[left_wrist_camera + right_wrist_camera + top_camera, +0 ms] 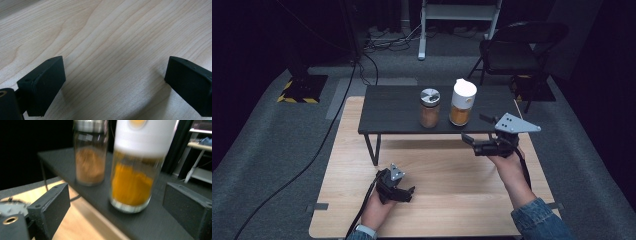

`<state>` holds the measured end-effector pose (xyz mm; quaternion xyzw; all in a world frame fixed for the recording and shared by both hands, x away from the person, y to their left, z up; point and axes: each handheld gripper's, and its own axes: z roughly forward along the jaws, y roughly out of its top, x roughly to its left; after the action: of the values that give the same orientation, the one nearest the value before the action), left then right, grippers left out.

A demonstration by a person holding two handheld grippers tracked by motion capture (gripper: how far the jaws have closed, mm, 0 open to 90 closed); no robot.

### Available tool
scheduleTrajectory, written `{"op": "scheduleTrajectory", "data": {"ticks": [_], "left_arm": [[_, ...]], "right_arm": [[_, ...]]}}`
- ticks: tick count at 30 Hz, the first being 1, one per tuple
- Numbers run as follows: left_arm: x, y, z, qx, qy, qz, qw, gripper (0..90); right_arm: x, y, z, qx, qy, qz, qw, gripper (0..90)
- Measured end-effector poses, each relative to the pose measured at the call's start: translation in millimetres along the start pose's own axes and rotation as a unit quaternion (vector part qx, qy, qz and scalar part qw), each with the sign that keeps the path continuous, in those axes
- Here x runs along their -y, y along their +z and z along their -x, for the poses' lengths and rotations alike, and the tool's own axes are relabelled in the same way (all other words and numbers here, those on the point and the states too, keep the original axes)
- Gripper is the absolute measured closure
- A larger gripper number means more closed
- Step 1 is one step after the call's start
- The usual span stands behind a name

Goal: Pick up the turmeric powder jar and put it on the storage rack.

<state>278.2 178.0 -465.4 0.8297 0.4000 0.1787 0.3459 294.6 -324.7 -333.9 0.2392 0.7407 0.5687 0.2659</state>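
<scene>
Two jars stand on a low black shelf that rests on the wooden table. One has a silver lid and brown powder. The other has a white cap and orange powder. My right gripper hovers at the shelf's front right edge, open, pointing at the white-capped jar. That jar stands a little ahead of the jaws and the pads are clear of it. My left gripper rests low over the table near the front, open, with bare wood between its jaws.
Behind the table a black folding chair stands at the right and a white desk frame at the back. Cables run over the grey carpet on the left, past a base with yellow-black tape.
</scene>
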Motion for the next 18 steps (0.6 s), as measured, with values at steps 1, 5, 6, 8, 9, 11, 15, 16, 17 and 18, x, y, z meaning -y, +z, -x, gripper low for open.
{"op": "scheduleTrajectory", "data": {"ticks": [1,5,6,8,9,11,15,16,17,18], "left_arm": [[-0.1,-0.3,0.7,-0.003,0.001,0.000,1.0000,2.9],[0.0,0.0,0.0,0.000,0.000,0.000,1.0000,2.9],[-0.1,-0.2,0.5,-0.002,0.001,0.000,1.0000,2.9],[0.0,0.0,0.2,0.000,0.000,0.000,1.0000,2.9],[-0.1,-0.3,0.9,-0.004,0.002,0.000,1.0000,2.9],[0.0,0.0,0.2,0.000,0.000,0.000,1.0000,2.9],[0.2,-0.2,0.6,-0.001,0.000,0.000,1.0000,2.9],[0.1,-0.2,0.5,-0.001,0.000,0.000,1.0000,2.9],[0.1,-0.2,0.5,-0.001,0.000,0.000,1.0000,2.9],[0.1,-0.2,0.6,-0.001,-0.001,0.000,1.0000,2.9]], "right_arm": [[5.0,-1.3,-1.6,-0.002,0.002,-0.005,1.0000,7.2],[29.9,-5.8,-5.6,-0.009,0.010,-0.024,0.9996,7.2],[36.1,-5.8,-5.4,-0.012,0.012,-0.031,0.9994,7.2],[47.1,-4.8,-6.9,-0.013,0.012,-0.053,0.9984,7.2],[51.6,-4.3,-7.2,-0.014,0.014,-0.061,0.9979,7.2],[64.3,-2.3,-6.9,-0.015,0.021,-0.081,0.9964,7.2],[86.5,0.9,-6.7,-0.011,0.037,-0.116,0.9925,7.0],[90.9,1.6,-6.4,-0.010,0.040,-0.125,0.9913,7.0],[95.0,1.7,-6.6,-0.008,0.043,-0.132,0.9904,6.9],[100.1,1.4,-6.5,-0.005,0.048,-0.134,0.9898,6.9]]}}
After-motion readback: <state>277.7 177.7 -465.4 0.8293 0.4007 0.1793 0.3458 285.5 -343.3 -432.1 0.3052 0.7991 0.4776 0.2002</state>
